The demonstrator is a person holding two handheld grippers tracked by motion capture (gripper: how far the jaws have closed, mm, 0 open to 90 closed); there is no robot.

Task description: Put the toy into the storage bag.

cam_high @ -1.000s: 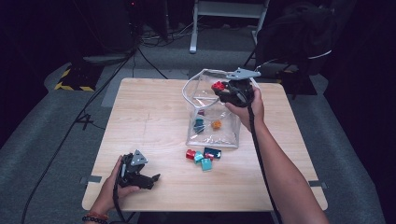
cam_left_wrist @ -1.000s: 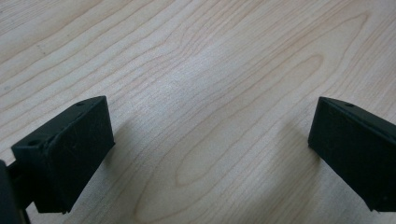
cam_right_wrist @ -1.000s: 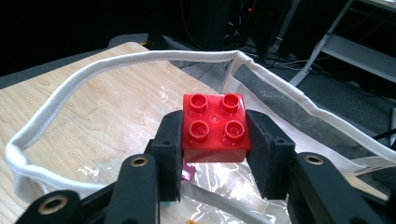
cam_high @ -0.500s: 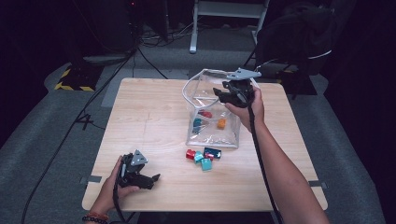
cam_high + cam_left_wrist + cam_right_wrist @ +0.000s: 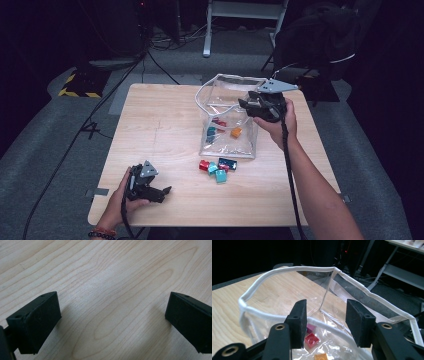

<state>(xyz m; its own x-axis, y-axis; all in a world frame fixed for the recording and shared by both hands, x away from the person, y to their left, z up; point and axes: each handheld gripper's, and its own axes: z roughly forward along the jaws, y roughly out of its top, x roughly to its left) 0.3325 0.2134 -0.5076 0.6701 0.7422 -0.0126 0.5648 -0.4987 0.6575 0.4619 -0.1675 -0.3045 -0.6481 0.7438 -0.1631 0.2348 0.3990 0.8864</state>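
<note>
Dark floor and cables surround the wooden table (image 5: pixel 160 125), where the left gripper (image 5: pixel 162 192) rests at the near left corner with jaws apart and empty. Near the middle, loose bricks (image 5: pixel 217 166) lie just before the clear bag (image 5: pixel 227 117). At its right rim the right gripper (image 5: pixel 246 104) has just been opening, nothing between its jaws; one brick seems just dropped in, so I judge the next move calls for reaching back to the loose ones.

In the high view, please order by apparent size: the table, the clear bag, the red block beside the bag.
1. table, by far the largest.
2. clear bag.
3. red block, the smallest; it sits nearer the camera than the bag, yet looks much smaller.
</note>
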